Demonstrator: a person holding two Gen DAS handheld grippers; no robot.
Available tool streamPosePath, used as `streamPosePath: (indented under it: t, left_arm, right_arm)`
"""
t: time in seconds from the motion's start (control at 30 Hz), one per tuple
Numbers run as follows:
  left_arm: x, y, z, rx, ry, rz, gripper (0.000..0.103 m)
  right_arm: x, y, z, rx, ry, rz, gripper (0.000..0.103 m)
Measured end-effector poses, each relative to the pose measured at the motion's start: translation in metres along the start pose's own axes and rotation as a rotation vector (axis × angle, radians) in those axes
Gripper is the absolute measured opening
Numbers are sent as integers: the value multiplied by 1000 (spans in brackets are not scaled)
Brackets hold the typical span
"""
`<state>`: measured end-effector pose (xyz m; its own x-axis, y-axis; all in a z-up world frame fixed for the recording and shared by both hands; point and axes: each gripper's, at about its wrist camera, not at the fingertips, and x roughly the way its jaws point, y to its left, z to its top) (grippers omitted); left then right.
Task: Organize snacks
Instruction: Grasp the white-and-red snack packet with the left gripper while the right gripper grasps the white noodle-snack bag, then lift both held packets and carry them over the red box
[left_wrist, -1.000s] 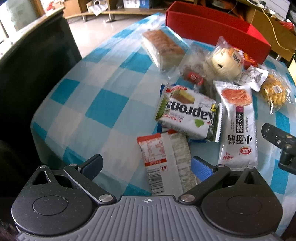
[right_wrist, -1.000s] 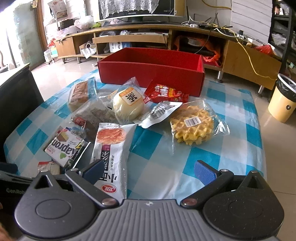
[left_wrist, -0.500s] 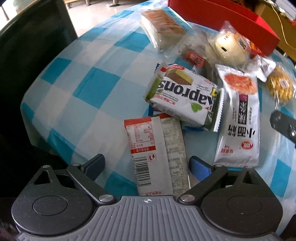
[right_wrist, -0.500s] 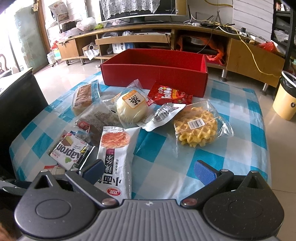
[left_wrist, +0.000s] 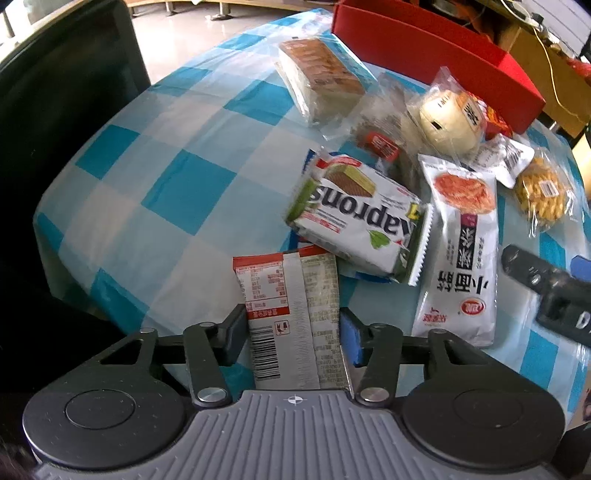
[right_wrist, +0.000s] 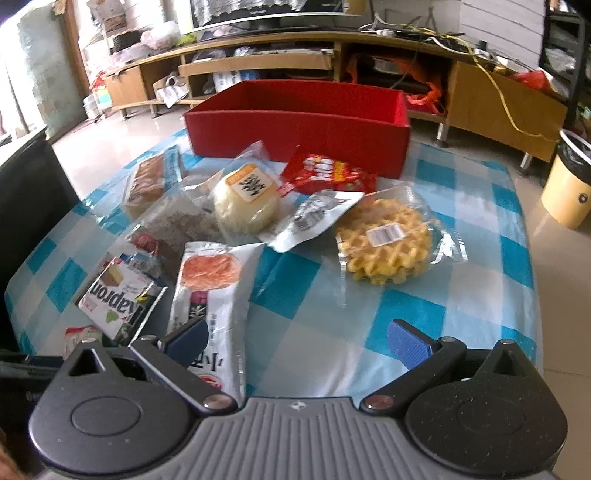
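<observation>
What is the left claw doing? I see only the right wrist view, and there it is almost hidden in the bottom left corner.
Observer: The left claw is closing on a red-and-white packet; its pads touch both long edges.
Operator: Which side of this packet faces up?
Observer: The back side, with a barcode printed near the claw.
Operator: Is the packet free of the other snacks?
Observer: Not fully. The Kaprons wafer pack seems to overlap its far corner.
</observation>
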<state>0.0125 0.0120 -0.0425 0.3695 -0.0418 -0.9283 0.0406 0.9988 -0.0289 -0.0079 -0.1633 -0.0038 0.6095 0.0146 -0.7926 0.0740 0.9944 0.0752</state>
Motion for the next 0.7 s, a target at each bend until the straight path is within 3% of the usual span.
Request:
streamPosePath:
  t: [0.3,0.47,0.57,0.67,0.7]
  left_arm:
    - [1,1,8,4,-23,-17,58]
    - [2,3,8,4,-26,-23,60]
    - [3,0,9,18,-28,-14,61]
    - [4,-3,7,32,-35,-7,65]
    - [4,-3,6,45,-34,-13,70]
  right_arm:
    - [30,41,11,-86,19,34,100]
    - [52,41,11,-69,81,16,102]
    - [55,41,8,-83,71,8,103]
    - [57,37,10,-98,78,19,103]
    - [57,36,11,-105,85,23,103]
